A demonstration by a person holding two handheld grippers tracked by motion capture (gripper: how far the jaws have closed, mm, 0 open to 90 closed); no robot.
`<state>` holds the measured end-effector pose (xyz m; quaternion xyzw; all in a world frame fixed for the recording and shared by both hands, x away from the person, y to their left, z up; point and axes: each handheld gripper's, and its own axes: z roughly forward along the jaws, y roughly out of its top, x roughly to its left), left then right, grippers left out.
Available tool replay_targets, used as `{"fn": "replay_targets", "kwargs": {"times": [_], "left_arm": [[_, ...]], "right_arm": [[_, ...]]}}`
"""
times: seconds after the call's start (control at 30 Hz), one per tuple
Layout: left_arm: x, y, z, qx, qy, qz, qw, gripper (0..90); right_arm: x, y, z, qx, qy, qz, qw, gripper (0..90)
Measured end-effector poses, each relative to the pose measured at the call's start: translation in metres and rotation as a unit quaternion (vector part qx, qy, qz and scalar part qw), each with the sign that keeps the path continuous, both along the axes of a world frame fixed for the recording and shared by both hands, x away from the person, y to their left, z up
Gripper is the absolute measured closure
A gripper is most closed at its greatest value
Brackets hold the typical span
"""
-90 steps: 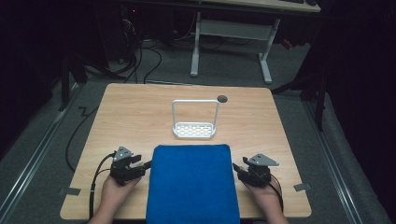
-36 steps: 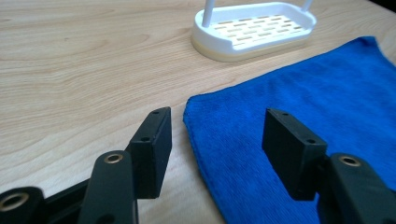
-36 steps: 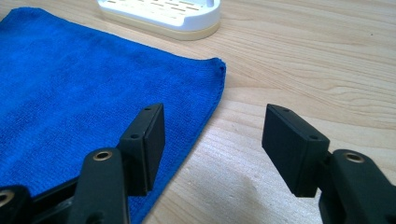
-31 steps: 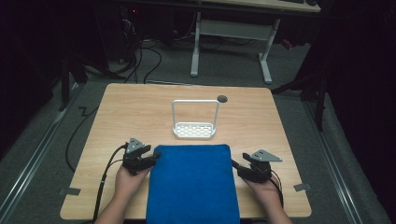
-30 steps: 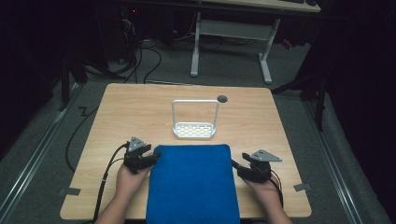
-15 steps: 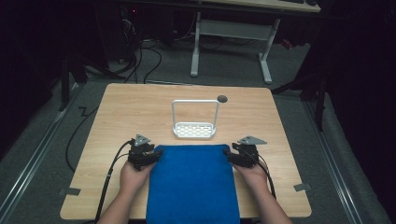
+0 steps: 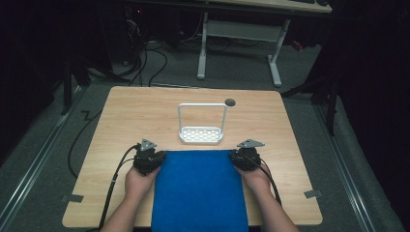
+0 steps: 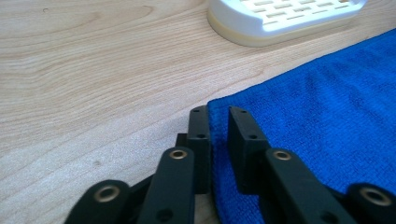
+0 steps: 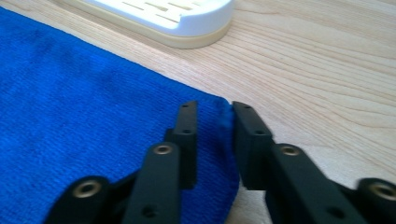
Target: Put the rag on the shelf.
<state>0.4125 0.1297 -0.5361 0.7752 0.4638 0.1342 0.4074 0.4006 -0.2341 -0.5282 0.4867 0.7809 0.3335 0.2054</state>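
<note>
Both claws sit at the far corners of the blue towel (image 7: pixel 200 191): our left claw (image 7: pixel 153 158) at the far left corner, our right claw (image 7: pixel 237 157) at the far right one. In the left gripper view, the left claw's jaws stand a narrow gap apart with the towel's corner edge running up between them; they straddle the cloth, but we cannot tell whether they pinch it. In the right gripper view, the right claw's jaws are likewise a little apart, the towel's corner lying between them, one jaw over the cloth and the other over bare wood. The towel lies flat on the wooden counter (image 7: pixel 125 116), its near edge reaching the counter's near edge between our forearms. Just beyond its far edge stands a white slotted rack (image 7: pixel 201 134), close to the towel.
</note>
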Motion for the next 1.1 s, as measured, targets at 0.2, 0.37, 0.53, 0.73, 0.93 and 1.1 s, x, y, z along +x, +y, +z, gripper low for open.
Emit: {"fn": "replay_targets", "kwargs": {"times": [0.2, 0.37, 0.53, 0.73, 0.93, 1.1], "left_arm": [[-0.001, -0.001, 0.0, 0.004, -0.001, -0.004, 1.0, 87.7], [-0.003, -0.001, 0.001, 0.006, -0.01, -0.004, 0.9999, 88.5], [-0.01, 0.003, 0.003, -0.014, -0.044, -0.004, 0.9989, 88.6], [-0.026, 0.008, 0.012, -0.052, -0.116, -0.013, 0.9918, 88.6], [-0.047, 0.012, 0.034, -0.101, -0.188, -0.014, 0.9769, 88.7], [-0.058, 0.014, 0.048, -0.123, -0.219, -0.008, 0.9679, 88.7]], "right_arm": [[-0.003, 0.004, -0.002, 0.004, -0.008, -0.001, 1.0, 87.5], [-0.005, 0.005, -0.002, 0.007, -0.018, -0.003, 0.9998, 88.2], [-0.015, 0.004, 0.001, 0.02, -0.056, -0.005, 0.9982, 88.3], [-0.039, 0.002, 0.016, 0.052, -0.13, -0.006, 0.9902, 88.4], [-0.056, 0.002, 0.037, 0.082, -0.206, -0.01, 0.975, 88.3], [-0.064, 0.001, 0.05, 0.1, -0.243, -0.012, 0.9648, 88.3]]}}
